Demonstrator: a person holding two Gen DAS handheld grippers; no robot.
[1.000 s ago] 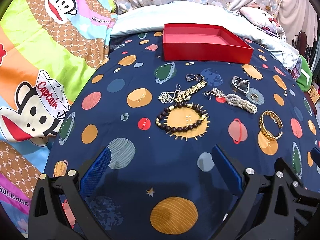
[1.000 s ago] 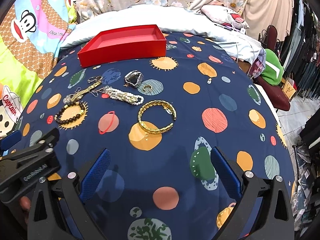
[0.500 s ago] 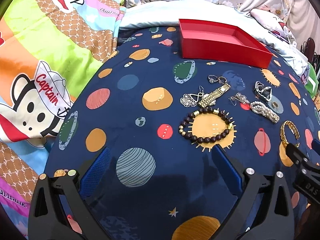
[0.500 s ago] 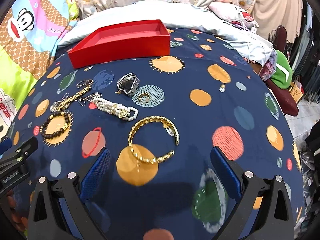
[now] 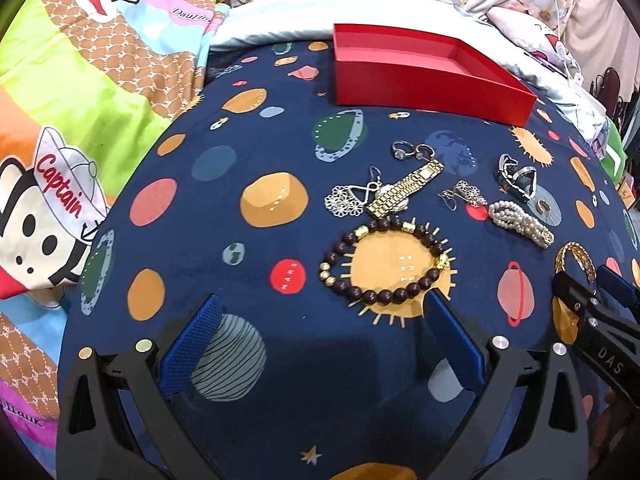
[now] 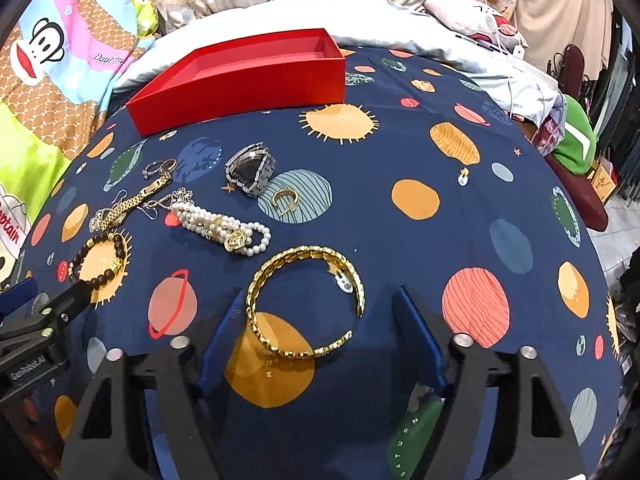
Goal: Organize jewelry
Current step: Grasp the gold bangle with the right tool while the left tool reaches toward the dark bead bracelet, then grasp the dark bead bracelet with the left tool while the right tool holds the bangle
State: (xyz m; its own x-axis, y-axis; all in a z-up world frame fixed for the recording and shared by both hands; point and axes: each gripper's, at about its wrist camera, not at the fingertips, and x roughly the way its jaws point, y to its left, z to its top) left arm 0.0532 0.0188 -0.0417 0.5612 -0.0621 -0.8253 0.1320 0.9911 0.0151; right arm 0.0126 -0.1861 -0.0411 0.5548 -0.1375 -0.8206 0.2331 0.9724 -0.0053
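Observation:
Jewelry lies spread on a navy planet-print sheet (image 5: pixel 280 400). My left gripper (image 5: pixel 322 300) is open just short of a dark bead bracelet (image 5: pixel 400 292), with its right pad at the bracelet's near edge. My right gripper (image 6: pixel 318 298) is closing. A gold bangle (image 6: pixel 304 252) lies flat between its blue pads (image 6: pixel 416 336), and the pads are not pressing on it. Beyond the bangle lie a pearl bracelet (image 6: pixel 216 226), a gold watch strap (image 5: pixel 404 192), silver earrings (image 5: pixel 344 200), rings (image 5: pixel 404 150), a small gold ring (image 6: pixel 285 200) and a steel band (image 6: pixel 250 172). An empty red box (image 6: pixel 240 84) stands at the back.
A cartoon monkey blanket (image 5: pixel 80 120) covers the bed on the left. Pale pillows (image 6: pixel 360 12) lie behind the box. The bed drops off on the right, where there are a green bundle (image 6: pixel 576 148) and tiled floor. The left gripper's finger (image 6: pixel 68 302) reaches into the right wrist view.
Both grippers moved forward and down toward the jewelry. The right jaws narrowed around the gold bangle. The bead bracelet now lies at the left gripper's fingertips.

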